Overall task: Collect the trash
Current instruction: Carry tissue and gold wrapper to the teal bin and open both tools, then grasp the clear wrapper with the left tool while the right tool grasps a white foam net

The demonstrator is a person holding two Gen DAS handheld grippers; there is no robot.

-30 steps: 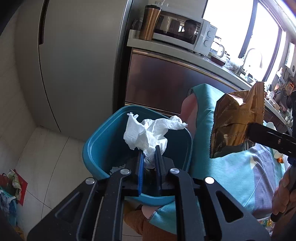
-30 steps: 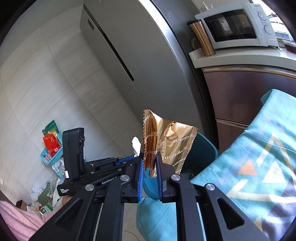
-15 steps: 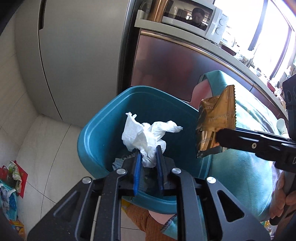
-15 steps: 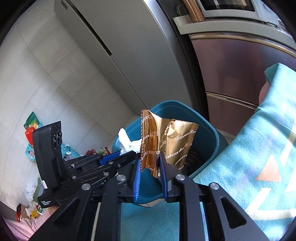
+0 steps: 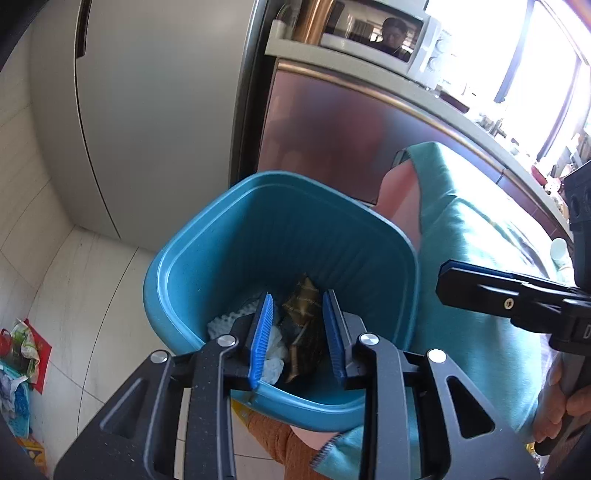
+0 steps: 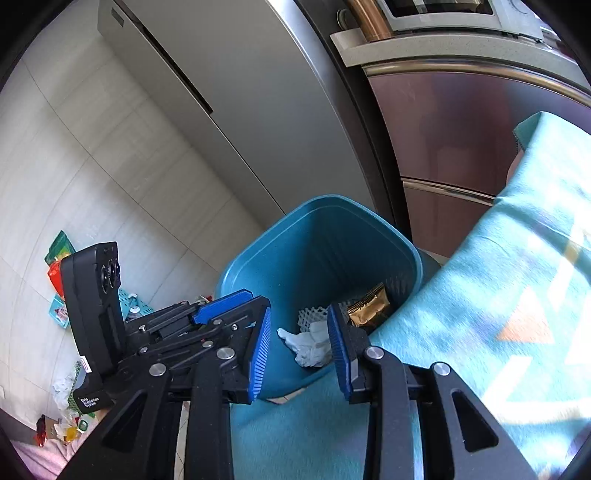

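A teal trash bin [image 5: 192, 258] [image 6: 258, 266] stands on the floor beside the table. Inside it lie a crumpled white tissue [image 5: 275, 356] [image 6: 310, 345] and a gold snack wrapper [image 5: 303, 314] [image 6: 369, 308]. My left gripper [image 5: 297, 338] is open and empty above the bin's near rim. My right gripper [image 6: 299, 349] is open and empty above the bin too; it shows from the side in the left wrist view [image 5: 491, 291]. The left gripper's body shows in the right wrist view [image 6: 166, 332].
A grey fridge [image 5: 155, 110] and a brown cabinet [image 5: 332, 140] with a microwave [image 5: 380, 33] stand behind the bin. A teal patterned tablecloth [image 6: 498, 295] covers the table to the right. Loose litter [image 6: 62, 417] lies on the tiled floor at left.
Both grippers opened over the bin. The tissue dropped from the left gripper and the gold wrapper from the right; both now lie in the bin.
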